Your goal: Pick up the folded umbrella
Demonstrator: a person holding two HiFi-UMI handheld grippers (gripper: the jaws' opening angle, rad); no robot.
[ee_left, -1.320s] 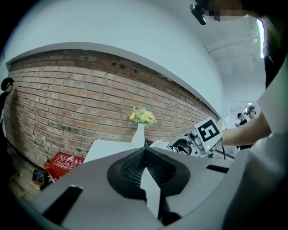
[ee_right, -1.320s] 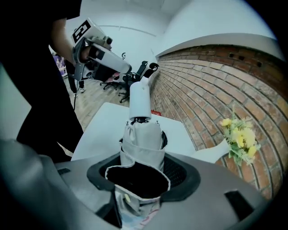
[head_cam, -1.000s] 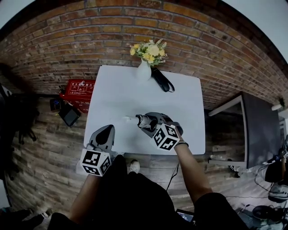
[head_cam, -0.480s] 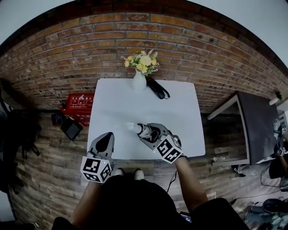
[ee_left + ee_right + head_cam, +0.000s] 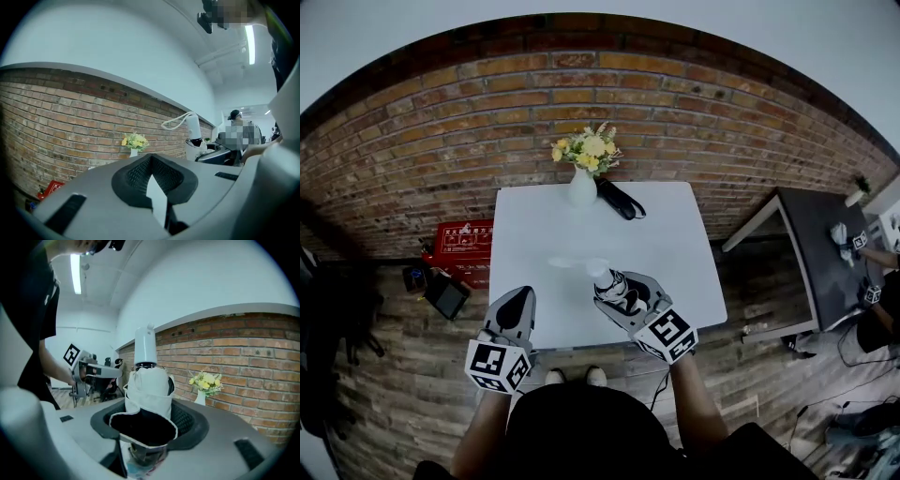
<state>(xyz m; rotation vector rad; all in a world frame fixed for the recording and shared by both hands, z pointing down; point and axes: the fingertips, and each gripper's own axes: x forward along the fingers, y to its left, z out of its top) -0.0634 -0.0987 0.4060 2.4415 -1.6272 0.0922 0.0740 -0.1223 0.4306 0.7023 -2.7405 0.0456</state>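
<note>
The folded umbrella is pale grey cloth with a black lining and a white handle. My right gripper is shut on its body and holds it above the white table, handle pointing away from me. In the right gripper view the umbrella stands up between the jaws, its handle on top. My left gripper hovers over the table's near left edge, shut and holding nothing. The left gripper view shows the umbrella's handle and cord loop off to the right.
A white vase of yellow flowers stands at the table's far edge with a black strap-like object beside it. A red box lies on the floor at the left. A dark table stands at the right, and a brick wall rises behind.
Both grippers have risen. The right one has rolled and lifted the umbrella up from the table surface; the left one has risen less.
</note>
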